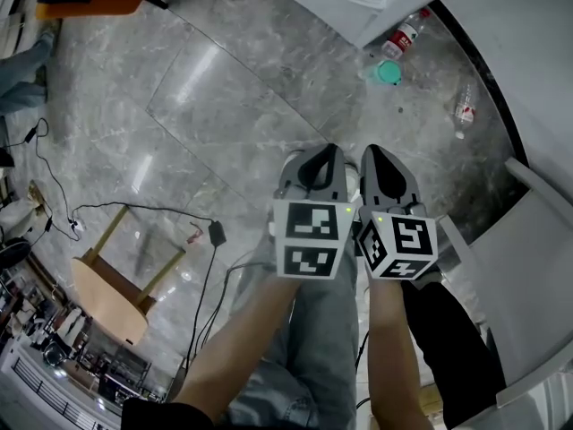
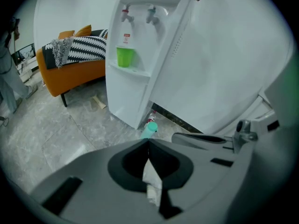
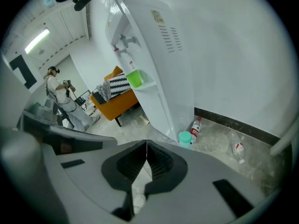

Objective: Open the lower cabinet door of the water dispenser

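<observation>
Taps [image 2: 138, 15] and green cup [image 2: 124, 57] appear only in gripper views.

Here's the water dispenser [image 2: 140, 41], a tall white box standing upright on the grey stone floor [image 2: 70, 129], its back close to the white wall [image 2: 224, 55]. Two taps [image 2: 125, 15] sit in the recess up top, with a green cup [image 2: 124, 57] on the shelf beneath. Below that shelf is the lower cabinet door [image 2: 122, 97], a plain white panel that looks shut, flush with the front.
</observation>
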Demonstrator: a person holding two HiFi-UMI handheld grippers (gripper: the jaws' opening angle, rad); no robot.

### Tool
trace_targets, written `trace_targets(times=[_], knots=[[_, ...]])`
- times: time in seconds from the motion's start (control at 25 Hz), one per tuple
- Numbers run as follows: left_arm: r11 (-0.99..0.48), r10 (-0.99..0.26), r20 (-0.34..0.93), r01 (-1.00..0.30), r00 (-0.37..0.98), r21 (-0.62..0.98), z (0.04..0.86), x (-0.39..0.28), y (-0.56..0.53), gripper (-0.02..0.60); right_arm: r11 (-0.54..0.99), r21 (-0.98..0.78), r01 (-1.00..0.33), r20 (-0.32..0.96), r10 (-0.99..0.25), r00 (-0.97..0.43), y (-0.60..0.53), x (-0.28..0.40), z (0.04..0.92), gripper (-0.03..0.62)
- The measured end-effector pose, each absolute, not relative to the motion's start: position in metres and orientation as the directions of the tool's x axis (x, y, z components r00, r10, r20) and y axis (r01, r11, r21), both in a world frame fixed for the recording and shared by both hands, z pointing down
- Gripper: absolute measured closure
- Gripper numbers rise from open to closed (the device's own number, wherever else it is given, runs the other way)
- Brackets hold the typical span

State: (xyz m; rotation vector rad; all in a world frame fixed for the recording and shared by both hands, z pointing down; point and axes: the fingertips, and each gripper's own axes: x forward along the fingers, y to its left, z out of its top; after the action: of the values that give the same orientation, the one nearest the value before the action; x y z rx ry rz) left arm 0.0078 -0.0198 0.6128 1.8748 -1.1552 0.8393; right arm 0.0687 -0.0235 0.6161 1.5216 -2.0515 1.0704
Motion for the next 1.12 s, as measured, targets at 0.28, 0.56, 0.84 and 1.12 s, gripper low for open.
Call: trace_targets(times=[0.28,0.56,0.84,1.12], knots=[[-0.283,-0.412,0.834,-0.921,0.367,0.266,0.617,0.0,-0.014,0.569,0.179,-0.331,-0.927,0.676,-0.64,-0.365,-0.035,0.069,0.619,0.582],[-0.229,-0.414,0.839,-0.932,0.353,0.28,0.621,-0.007,-0.012,0.569,0.266,-0.294,-0.918,0.666,-0.632,-0.396,-0.056,0.074,0.624,0.483],[-0.212,-0.404,0.843,-0.933,0.356,0.292,0.624,-0.009,-0.006,0.569,0.341,-0.216,-0.915,0.639,-0.659,-0.396,-0.093,0.089,0.627,0.459],[-0.192,-0.398,0.849,-0.937,0.347,0.292,0.624,-0.016,-0.007,0.569,0.38,-0.14,-0.914,0.629,-0.679,-0.378,-0.133,0.11,0.633,0.421]])
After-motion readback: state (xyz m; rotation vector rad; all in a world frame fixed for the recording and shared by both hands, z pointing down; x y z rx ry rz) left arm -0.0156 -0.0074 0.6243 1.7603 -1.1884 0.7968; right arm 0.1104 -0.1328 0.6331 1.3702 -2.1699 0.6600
